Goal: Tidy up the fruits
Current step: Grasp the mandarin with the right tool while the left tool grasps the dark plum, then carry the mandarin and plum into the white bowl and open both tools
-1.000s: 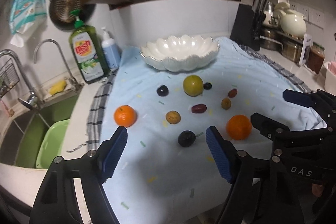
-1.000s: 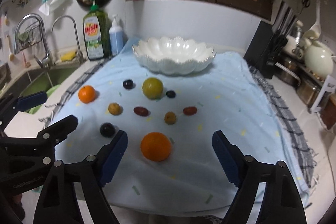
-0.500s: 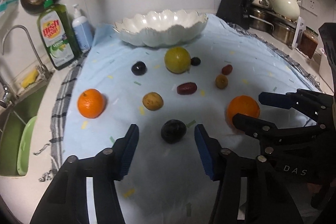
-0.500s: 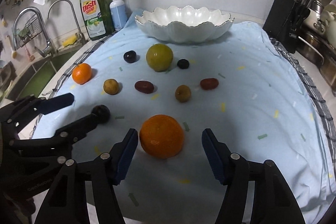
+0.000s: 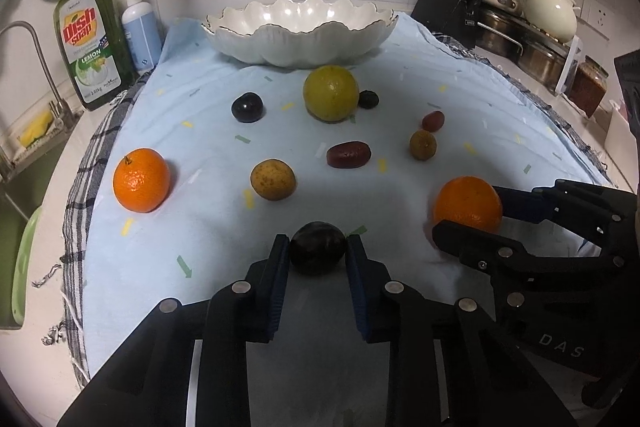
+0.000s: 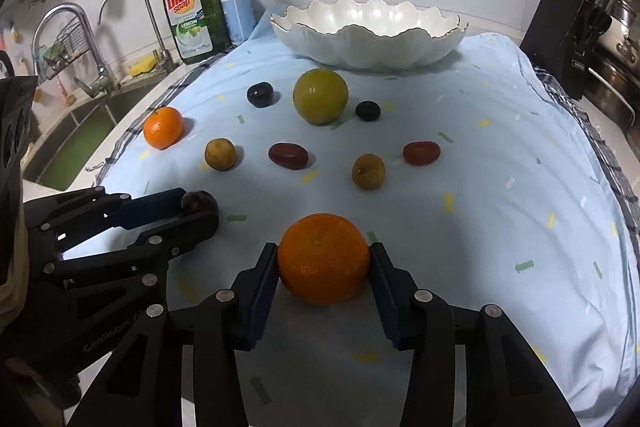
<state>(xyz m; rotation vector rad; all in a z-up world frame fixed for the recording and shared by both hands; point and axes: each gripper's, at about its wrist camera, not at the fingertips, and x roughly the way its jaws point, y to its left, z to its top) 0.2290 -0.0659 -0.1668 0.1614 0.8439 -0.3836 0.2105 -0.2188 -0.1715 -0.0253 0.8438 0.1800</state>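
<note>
left gripper [image 5: 318,253] jaws closed onto dark plum [image 5: 318,251], both pads touching it, plum on the blue cloth [image 5: 460,99]. right gripper [image 6: 324,263] jaws clamped on near orange [image 6: 323,259], also on the cloth. other fruit lies loose beyond, second orange [image 5: 141,179] far left, white bowl [image 6: 368,35] at the back.

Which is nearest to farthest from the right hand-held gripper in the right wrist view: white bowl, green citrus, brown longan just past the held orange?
From the right hand-held gripper, shut on the orange:
1. Brown longan, just beyond, slightly right.
2. Green citrus, mid-cloth, centre.
3. White bowl, far edge of the cloth, by the wall.
</note>
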